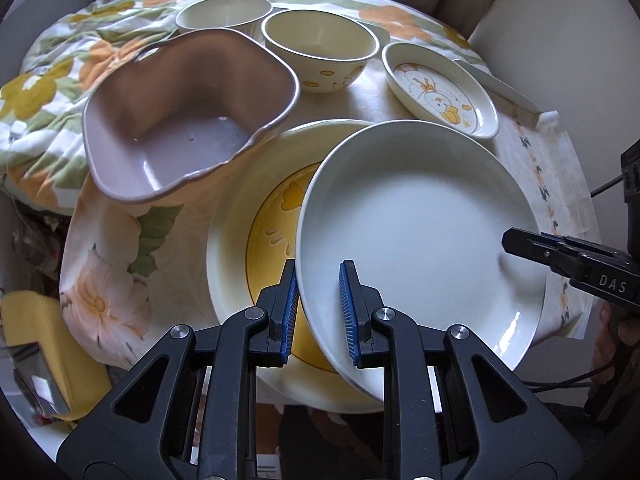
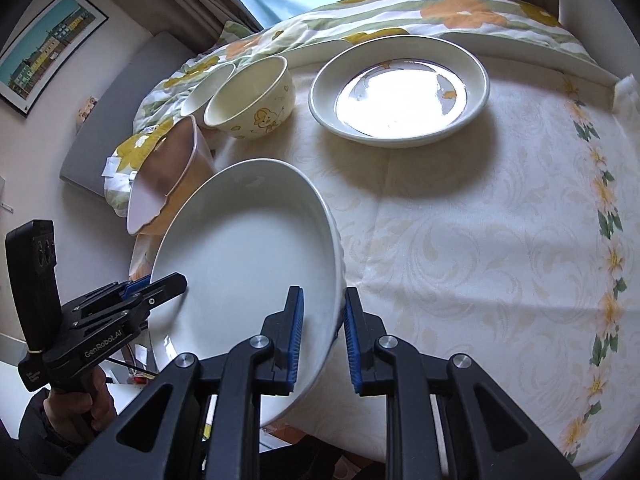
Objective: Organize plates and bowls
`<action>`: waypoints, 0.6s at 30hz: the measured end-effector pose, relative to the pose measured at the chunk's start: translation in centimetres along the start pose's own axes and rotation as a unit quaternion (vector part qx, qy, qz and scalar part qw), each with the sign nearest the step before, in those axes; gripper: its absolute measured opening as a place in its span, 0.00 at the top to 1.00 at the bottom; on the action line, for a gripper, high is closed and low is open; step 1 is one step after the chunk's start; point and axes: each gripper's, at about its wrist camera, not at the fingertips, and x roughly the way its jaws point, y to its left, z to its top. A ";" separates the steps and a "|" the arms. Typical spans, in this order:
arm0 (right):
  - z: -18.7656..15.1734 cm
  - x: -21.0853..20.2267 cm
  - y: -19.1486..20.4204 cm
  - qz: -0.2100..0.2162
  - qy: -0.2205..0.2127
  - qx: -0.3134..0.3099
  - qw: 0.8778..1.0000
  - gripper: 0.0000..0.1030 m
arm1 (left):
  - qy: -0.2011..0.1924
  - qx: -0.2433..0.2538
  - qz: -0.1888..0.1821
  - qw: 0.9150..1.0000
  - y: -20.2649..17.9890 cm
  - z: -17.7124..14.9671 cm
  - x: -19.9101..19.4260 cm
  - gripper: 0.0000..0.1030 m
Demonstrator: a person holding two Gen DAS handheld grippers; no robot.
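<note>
Tablecloth under tilted white plate

On the table stand three plates — a plain white one, a yellow-patterned one, a duck-printed one — two cream bowls and one mauve dish.

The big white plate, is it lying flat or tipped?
Tipped. The white plate slants above the yellow-patterned plate, with the left hand-held gripper and right hand-held gripper each clamping its rim.
</note>
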 end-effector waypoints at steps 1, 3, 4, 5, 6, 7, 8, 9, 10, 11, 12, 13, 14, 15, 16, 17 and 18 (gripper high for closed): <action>0.2 0.1 0.2 -0.005 0.001 -0.005 1.000 0.82 | 0.002 -0.002 -0.001 1.000 0.1 0.2 0.2 0.83; 0.4 0.2 0.5 -0.010 0.000 -0.009 1.000 0.82 | 0.004 0.001 0.002 1.000 0.4 0.4 0.6 0.83; 0.5 0.3 0.5 -0.011 0.000 -0.009 1.000 0.82 | 0.006 0.005 0.005 1.000 0.5 0.4 0.8 0.83; 0.6 0.4 0.7 -0.012 0.000 -0.011 1.000 0.82 | 0.008 0.008 0.008 1.000 0.5 0.4 1.0 0.83; 0.6 0.5 0.7 -0.013 0.000 -0.013 1.000 0.82 | 0.010 0.011 0.011 1.000 0.6 0.4 1.2 0.83; 0.7 0.6 0.9 -0.017 0.000 -0.015 1.000 0.82 | 0.012 0.012 0.014 1.000 0.6 0.5 1.3 0.83; 0.8 0.7 1.0 -0.019 0.000 -0.016 1.000 0.82 | 0.012 0.013 0.016 1.000 0.6 0.4 1.4 0.83; 0.9 0.9 1.1 -0.022 0.001 -0.017 1.000 0.82 | 0.013 0.015 0.019 1.000 0.6 0.4 1.5 0.83; 0.9 1.0 1.2 -0.024 0.001 -0.018 1.000 0.82 | 0.014 0.020 0.023 0.999 0.5 0.4 1.6 0.83; 1.0 1.1 1.2 -0.025 0.001 -0.018 1.000 0.82 | 0.014 0.022 0.026 0.999 0.4 0.4 1.7 0.83; 0.9 1.2 1.2 -0.027 0.002 -0.018 0.999 0.82 | 0.015 0.025 0.030 0.999 0.4 0.4 1.8 0.83; 0.9 1.4 1.3 -0.029 0.003 -0.019 0.999 0.82 | 0.018 0.028 0.034 0.999 0.4 0.4 1.9 0.83; 1.0 1.5 1.3 -0.031 0.003 -0.022 0.999 0.82 | 0.017 0.033 0.039 0.999 0.4 0.4 1.9 0.83; 1.0 1.6 1.5 -0.033 0.002 -0.025 0.999 0.82 | 0.015 0.039 0.044 0.998 0.2 0.4 2.0 0.83; 0.9 1.6 1.5 -0.034 0.001 -0.027 0.999 0.82 | 0.015 0.048 0.053 0.997 -0.1 0.4 2.0 0.83; 1.0 1.7 1.6 -0.038 0.001 -0.032 0.999 0.82 | 0.014 0.054 0.061 0.997 -0.3 0.5 2.0 0.83; 0.9 1.7 1.8 -0.043 0.001 -0.038 0.998 0.82 | 0.013 0.063 0.071 0.995 -0.6 0.5 2.1 0.83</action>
